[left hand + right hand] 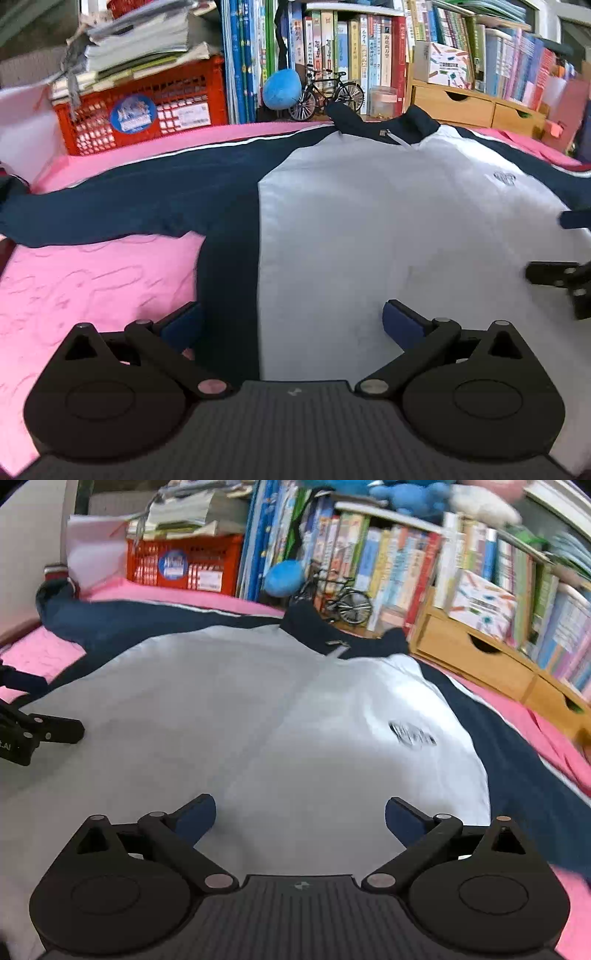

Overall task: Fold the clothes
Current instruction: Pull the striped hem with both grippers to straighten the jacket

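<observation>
Lying flat on a pink quilted bed cover (92,280), the jacket (369,221) shows a smooth white front panel, dark navy sleeves spread to both sides and a navy collar with a zip pull, plus a small crest on the chest. The left claw (291,325) hangs over its lower edge with jaws spread wide, gripping nothing. The right claw (300,816) also stands wide apart above the white panel, empty. Behind the jacket, a red plastic lattice crate (147,110) carries stacked papers, wooden drawers (472,107) sit under rows of books (351,55), and a small model bicycle (328,94) stands beside a blue plush ball (280,90).
</observation>
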{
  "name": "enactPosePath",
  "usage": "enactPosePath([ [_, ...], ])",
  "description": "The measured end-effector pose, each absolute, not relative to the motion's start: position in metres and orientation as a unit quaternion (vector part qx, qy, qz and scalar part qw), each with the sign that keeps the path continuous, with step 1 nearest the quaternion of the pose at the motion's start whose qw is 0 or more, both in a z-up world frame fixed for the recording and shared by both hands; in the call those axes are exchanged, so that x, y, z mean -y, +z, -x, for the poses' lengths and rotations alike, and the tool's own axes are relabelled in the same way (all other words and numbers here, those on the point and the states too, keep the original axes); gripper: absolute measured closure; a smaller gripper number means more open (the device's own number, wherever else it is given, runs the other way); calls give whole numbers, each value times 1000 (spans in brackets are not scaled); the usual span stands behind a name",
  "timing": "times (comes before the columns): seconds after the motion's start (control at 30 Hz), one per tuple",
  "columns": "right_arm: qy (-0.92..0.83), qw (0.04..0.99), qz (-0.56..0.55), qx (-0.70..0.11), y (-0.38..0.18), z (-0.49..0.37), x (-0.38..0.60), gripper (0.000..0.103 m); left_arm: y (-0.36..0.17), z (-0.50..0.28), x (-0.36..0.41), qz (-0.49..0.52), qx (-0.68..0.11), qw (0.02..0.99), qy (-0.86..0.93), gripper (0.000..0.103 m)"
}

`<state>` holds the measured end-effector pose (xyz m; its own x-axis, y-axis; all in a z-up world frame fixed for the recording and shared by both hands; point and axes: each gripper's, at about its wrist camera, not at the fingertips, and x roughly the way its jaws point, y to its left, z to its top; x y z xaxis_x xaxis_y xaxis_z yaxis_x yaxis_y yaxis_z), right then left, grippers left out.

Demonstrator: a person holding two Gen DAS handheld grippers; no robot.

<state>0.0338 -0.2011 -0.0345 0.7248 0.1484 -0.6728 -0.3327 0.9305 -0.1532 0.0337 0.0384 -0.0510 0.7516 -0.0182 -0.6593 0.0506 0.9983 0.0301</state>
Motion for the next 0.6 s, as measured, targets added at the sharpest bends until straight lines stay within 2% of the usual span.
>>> enactPosePath([
  [0.2,101,932,34,-347,-45,33,232,0,-44,-10,-33,-5,-369,929,-11,0],
  [0.6,15,946,24,-322,-33,136,200,0,-23,61,9,-42,-386,922,-5,0],
])
